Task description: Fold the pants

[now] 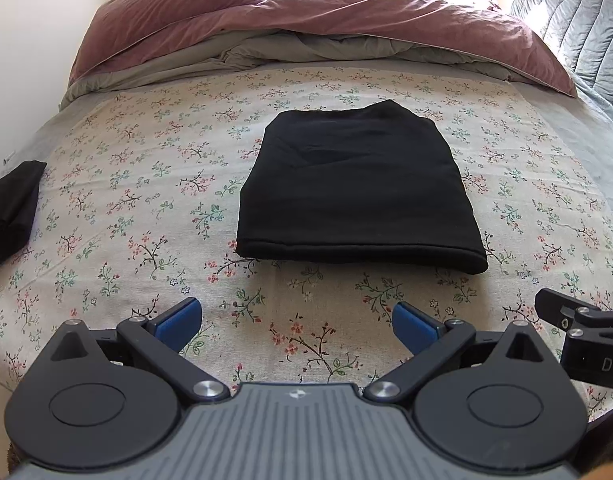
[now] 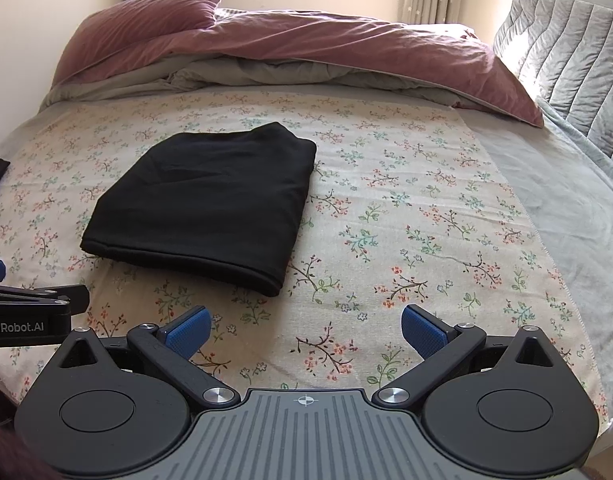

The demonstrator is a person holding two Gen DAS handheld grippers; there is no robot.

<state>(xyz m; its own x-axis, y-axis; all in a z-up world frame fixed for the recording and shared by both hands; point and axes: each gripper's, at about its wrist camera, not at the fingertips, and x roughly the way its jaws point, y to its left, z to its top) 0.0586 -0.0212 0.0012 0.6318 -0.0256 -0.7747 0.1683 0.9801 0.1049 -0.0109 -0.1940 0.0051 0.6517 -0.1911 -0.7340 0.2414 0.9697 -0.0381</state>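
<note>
the floral bedsheet [image 1: 146, 208] spreads wide; the black pants [image 1: 358, 196] lie folded flat mid-bed (thick fold on the near edge). near it, the left gripper [image 1: 296, 322] and right gripper [image 2: 304, 330] hover, jaws spread, holding nothing.

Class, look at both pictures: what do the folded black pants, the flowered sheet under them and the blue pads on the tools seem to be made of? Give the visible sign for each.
Folded black pants: probably soft knit cloth, matte, with rounded, thick folded edges.
Flowered sheet: likely thin woven cotton, dull, printed, lying in fine creases.
Blue pads: seemingly rubber or soft plastic, with a dotted grip texture.
</note>
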